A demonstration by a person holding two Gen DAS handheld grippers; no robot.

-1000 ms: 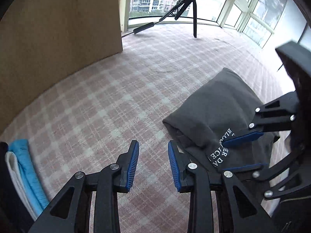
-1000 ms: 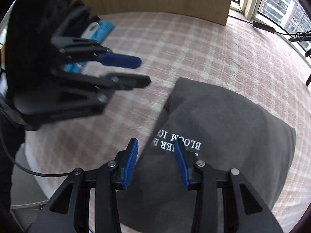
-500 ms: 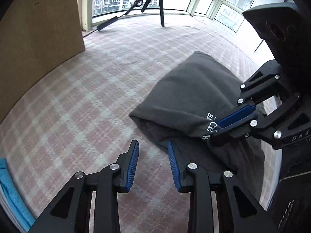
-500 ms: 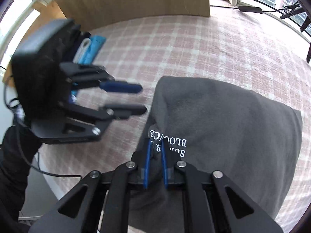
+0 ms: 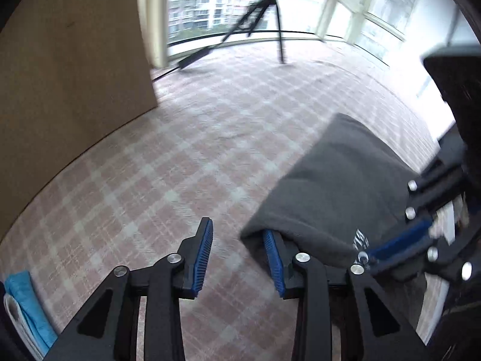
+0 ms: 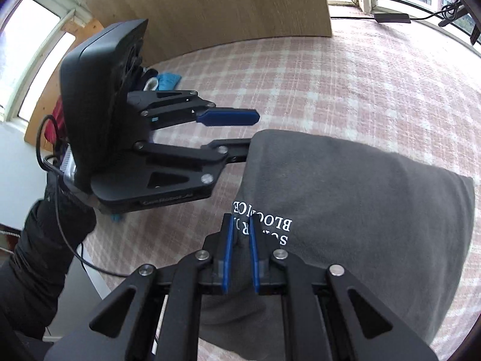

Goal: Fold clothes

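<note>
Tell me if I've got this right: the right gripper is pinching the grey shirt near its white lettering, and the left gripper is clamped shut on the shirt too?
Not quite. The right gripper does pinch the grey shirt by its white lettering, but the left gripper is open, one finger slipped under the shirt's corner. The left wrist view shows it.

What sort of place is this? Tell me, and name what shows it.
Probably a glazed sunroom or bedroom in a high-rise flat: curved windows face apartment blocks, and the grey garment lies on a pink plaid cover, seemingly a bed.
</note>
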